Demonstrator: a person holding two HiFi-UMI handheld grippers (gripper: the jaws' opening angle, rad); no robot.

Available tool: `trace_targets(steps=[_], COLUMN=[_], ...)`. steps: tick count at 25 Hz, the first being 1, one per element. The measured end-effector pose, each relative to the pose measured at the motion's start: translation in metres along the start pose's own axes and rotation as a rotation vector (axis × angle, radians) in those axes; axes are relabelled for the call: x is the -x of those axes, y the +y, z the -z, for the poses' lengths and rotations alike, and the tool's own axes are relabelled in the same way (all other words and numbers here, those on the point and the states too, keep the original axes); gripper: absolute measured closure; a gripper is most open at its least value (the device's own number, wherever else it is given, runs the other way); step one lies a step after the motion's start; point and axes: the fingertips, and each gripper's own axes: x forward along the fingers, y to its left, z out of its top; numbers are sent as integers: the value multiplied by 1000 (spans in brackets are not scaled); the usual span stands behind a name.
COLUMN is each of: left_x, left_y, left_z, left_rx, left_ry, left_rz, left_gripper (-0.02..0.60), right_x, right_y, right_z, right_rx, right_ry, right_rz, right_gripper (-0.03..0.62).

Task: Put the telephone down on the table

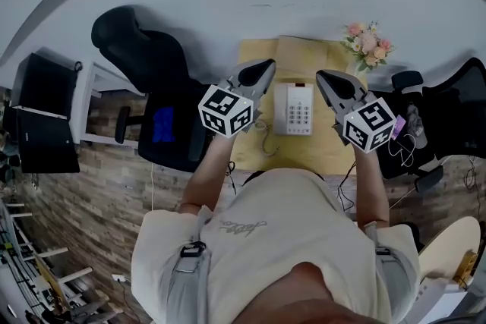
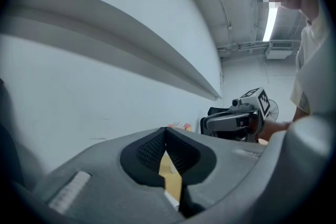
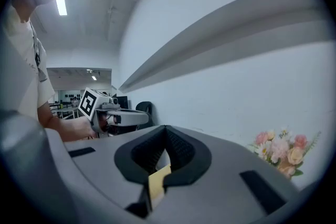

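Observation:
In the head view a white telephone (image 1: 295,108) lies flat on a small yellow table (image 1: 304,57), handset on its left, keypad facing up. Both grippers hang well above the table, apart from the telephone. My left gripper (image 1: 267,66) is over the table's left side, my right gripper (image 1: 323,76) over its right side, and the telephone shows between them. In the left gripper view the jaws (image 2: 166,134) meet with nothing in them. The right gripper (image 3: 166,131) is shut and empty too. Each gripper view shows the other gripper held level, and only a sliver of yellow table below the jaws.
A vase of pink flowers (image 1: 368,44) stands at the table's far right corner, also in the right gripper view (image 3: 283,149). A black office chair (image 1: 152,80) sits left of the table, another chair (image 1: 456,110) on the right. A pale wall lies just beyond the table.

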Motion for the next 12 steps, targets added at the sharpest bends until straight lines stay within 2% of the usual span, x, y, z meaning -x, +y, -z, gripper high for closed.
trace_targets(steps=[12], left_x=[18], left_y=[12], left_z=[-47], left_rx=[-61], left_ry=[-79], left_rz=[-43], left_gripper=[565], right_x=[-7], right_y=[9], right_z=[-47], right_rx=[86], right_ry=[-89], right_rz=[16], right_gripper=[592])
